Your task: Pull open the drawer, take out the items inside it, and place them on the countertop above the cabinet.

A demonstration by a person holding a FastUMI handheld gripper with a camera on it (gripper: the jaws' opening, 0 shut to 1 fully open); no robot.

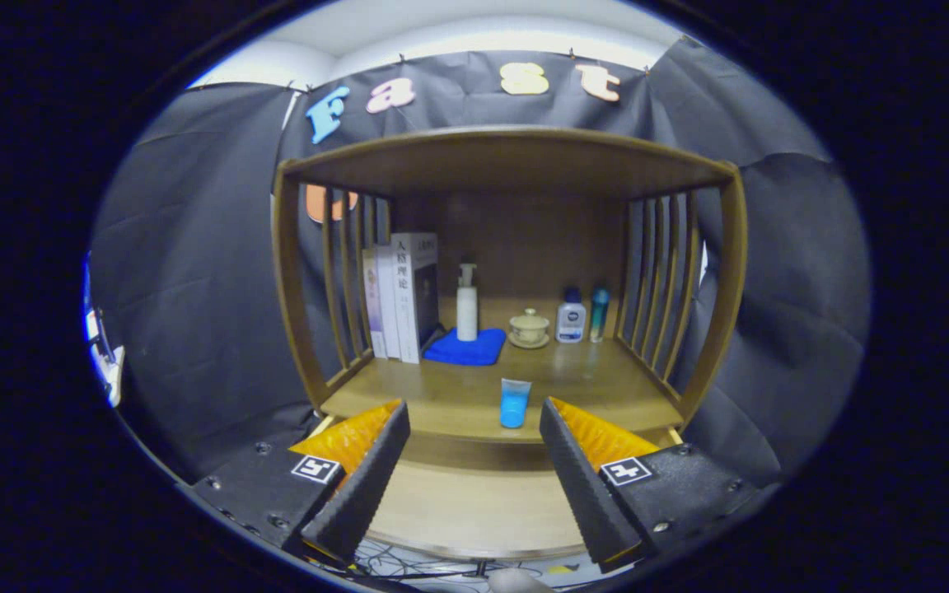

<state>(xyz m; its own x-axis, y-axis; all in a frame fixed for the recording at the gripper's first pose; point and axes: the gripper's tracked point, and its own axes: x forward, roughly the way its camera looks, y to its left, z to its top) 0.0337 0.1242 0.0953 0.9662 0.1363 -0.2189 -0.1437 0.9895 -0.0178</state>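
The tool (474,486) has its two fingers spread wide apart, and nothing is between them. It hangs in front of a wooden cabinet (293,272) with thin bars on both sides and a roof on top. A pulled-out wooden board, which looks like the open drawer (474,511), sits low between the fingers, and its top looks bare. Just past the fingertips, a little nearer the right finger, a small blue tube (515,403) stands on its cap close to the front edge of the table (441,395). It does not touch the tool. Farther back on the table some books (400,296) stand up against the left bars. Next to them a white pump bottle (467,305) stands on a folded blue cloth (466,347). To the right of the cloth is a small cup with a lid on a saucer (529,328). Then come a white bottle with a blue cap (571,317) and a thin teal bottle (599,315), side by side near the right bars.
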